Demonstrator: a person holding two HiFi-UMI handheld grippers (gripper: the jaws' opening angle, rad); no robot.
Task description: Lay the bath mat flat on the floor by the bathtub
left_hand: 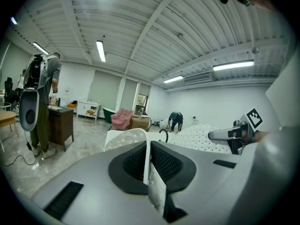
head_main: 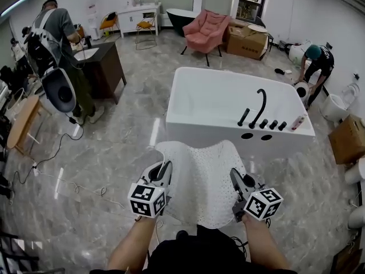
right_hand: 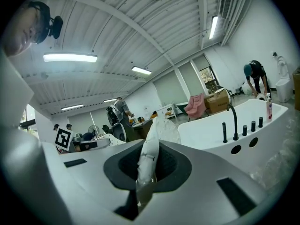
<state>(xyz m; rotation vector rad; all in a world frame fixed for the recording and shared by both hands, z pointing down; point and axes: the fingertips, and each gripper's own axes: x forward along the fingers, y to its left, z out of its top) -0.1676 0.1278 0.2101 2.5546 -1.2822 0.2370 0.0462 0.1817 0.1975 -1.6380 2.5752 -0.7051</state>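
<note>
The white bathtub (head_main: 228,104) stands on the grey marbled floor (head_main: 114,153). In front of its near wall the bath mat (head_main: 202,181) is held clear of the floor. It is white, dotted with small holes and sagging between its held edges, and its length runs from the person toward the tub. The left hand-held gripper (head_main: 164,167) and the right hand-held gripper (head_main: 235,177) are each clamped on one side edge.

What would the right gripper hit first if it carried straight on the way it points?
Beyond the bath mat clamped in its jaws, the right gripper points at the white bathtub, at its near side wall, so it would probably meet that first; how far off is hard to judge.
</note>
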